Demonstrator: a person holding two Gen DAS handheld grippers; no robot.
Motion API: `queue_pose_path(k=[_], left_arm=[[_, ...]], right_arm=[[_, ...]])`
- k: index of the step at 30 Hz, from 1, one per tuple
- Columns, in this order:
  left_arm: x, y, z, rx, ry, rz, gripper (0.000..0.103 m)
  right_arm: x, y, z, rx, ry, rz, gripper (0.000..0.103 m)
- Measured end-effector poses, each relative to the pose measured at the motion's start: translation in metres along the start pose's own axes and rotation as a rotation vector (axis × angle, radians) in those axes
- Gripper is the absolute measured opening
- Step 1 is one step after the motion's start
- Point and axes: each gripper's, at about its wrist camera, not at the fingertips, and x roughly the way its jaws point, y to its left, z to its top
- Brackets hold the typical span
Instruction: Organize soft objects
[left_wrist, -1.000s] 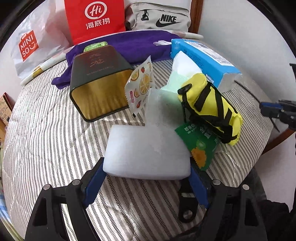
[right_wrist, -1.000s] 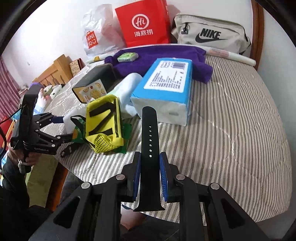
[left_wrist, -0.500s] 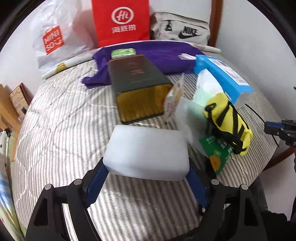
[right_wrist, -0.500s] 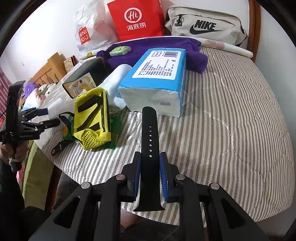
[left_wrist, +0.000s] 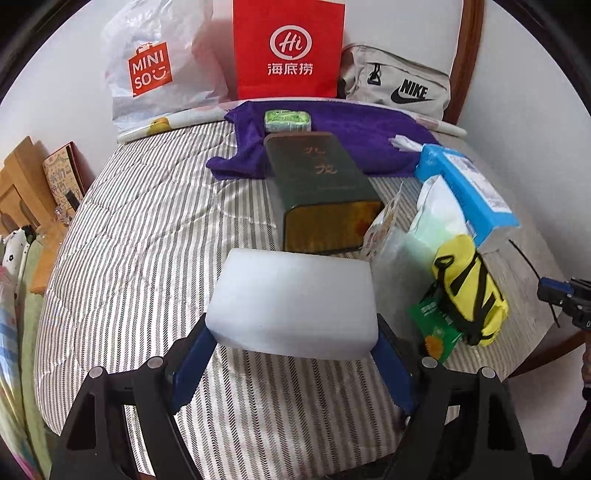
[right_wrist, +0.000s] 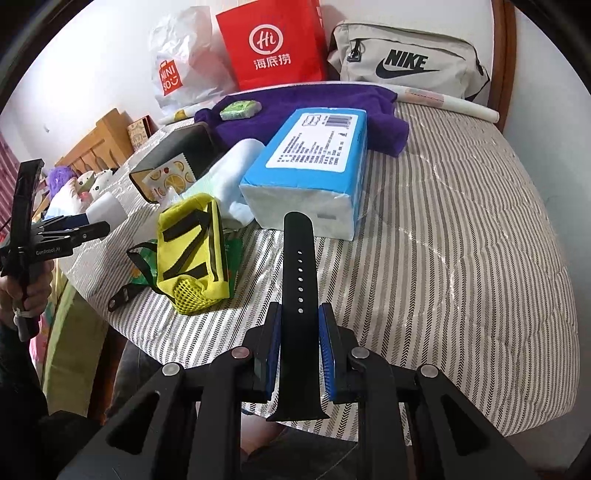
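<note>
Left wrist view: I've swung my left gripper (left_wrist: 291, 332), clamped on sponge (left_wrist: 295, 301), left of tin (left_wrist: 321, 192).
Right gripper (right_wrist: 300, 332): clamped on strap (right_wrist: 299, 295).
Meaning: sponge ready for placing.

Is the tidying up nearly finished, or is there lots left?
Nothing looks sorted yet. In hand: the left gripper squeezes a white sponge block, and the right gripper pinches a black watch strap. Left on the striped bed: the yellow pouch, blue tissue pack, purple towel and snack sachets are jumbled together. So it's early.
</note>
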Motion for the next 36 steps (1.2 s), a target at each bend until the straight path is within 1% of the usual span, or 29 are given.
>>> queue_pose_path(k=[5,11,15,25,31,36], left_arm=[[-0.008,0.002,0.009,-0.038,-0.019,-0.027,0.08],[-0.016,0.006,0.024,-0.077,-0.043,-0.047,0.08],[-0.018,0.009,0.037,-0.09,-0.048,-0.037,0.08],[-0.013,0.016,0.073,-0.133,-0.066,-0.055,0.08],[0.0,0.018,0.098,-0.138,-0.059,-0.059,0.08],[0.015,0.019,0.117,-0.145,-0.05,-0.084,0.08]], right_arm=[[-0.015,0.005,0.006,-0.017,-0.034,0.017,0.02],[-0.027,0.014,0.021,-0.046,-0.074,0.034,0.02],[-0.029,0.017,0.037,-0.064,-0.094,0.034,0.02],[-0.021,0.017,0.085,-0.06,-0.116,0.038,0.02],[-0.013,0.01,0.114,-0.042,-0.134,0.033,0.02],[0.0,0.002,0.138,-0.024,-0.141,0.02,0.02]])
